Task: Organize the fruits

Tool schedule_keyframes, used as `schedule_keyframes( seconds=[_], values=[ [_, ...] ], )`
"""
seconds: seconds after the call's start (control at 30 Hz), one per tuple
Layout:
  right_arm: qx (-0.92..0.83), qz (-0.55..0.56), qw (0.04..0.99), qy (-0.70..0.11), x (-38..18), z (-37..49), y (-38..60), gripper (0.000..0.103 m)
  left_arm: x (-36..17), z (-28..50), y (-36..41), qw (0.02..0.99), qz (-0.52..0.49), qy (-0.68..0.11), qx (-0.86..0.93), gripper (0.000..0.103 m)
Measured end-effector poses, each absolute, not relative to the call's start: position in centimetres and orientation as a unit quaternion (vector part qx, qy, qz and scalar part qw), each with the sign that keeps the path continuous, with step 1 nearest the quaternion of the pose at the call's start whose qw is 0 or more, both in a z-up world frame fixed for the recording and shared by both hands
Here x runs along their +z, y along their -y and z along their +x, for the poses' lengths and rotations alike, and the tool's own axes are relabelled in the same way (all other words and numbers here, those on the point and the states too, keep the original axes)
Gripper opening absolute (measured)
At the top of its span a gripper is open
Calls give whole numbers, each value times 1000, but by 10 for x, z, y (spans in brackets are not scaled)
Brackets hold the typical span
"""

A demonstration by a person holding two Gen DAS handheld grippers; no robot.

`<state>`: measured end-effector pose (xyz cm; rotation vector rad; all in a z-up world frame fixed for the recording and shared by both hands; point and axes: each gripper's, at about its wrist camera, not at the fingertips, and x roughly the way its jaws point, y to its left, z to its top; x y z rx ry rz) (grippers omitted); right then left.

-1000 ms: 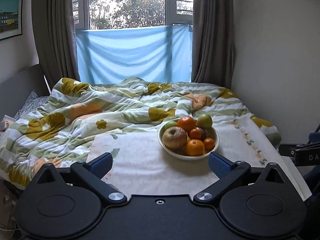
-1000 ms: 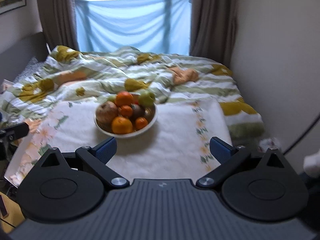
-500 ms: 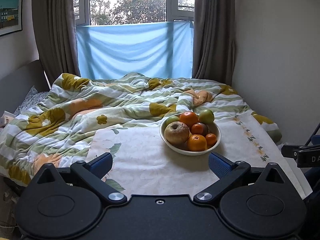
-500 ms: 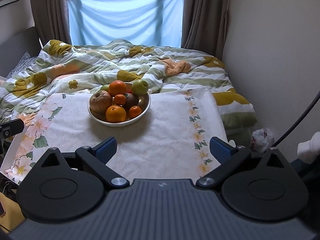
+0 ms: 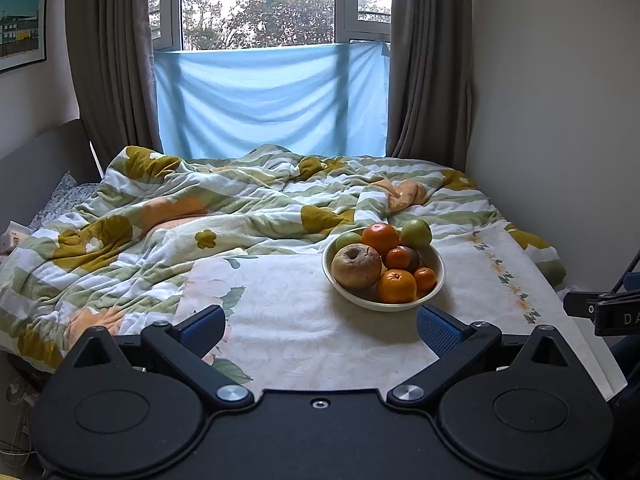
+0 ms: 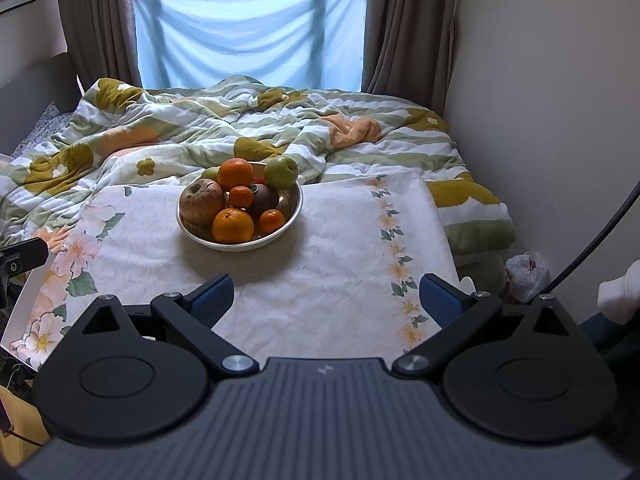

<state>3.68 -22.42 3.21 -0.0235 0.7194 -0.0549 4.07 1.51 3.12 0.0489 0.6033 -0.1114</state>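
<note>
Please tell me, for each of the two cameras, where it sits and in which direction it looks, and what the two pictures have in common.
Left wrist: sits on the left gripper, looks forward over the floral cloth toward the window; own open blue fingers show, with the other gripper at the right edge.
Right wrist: sits on the right gripper, looks forward and more downward; own open fingers show.
Shared: the fruit bowl, the rumpled quilt, the blue sheet.
</note>
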Motion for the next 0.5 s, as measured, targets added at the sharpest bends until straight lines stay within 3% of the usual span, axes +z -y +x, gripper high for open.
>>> schedule_keyframes(
  seconds=[0.5],
  values=[
    [-26,-9,935,-354,30,37,222,103,31,41,-21,954,24,-295,-50,103]
  ],
)
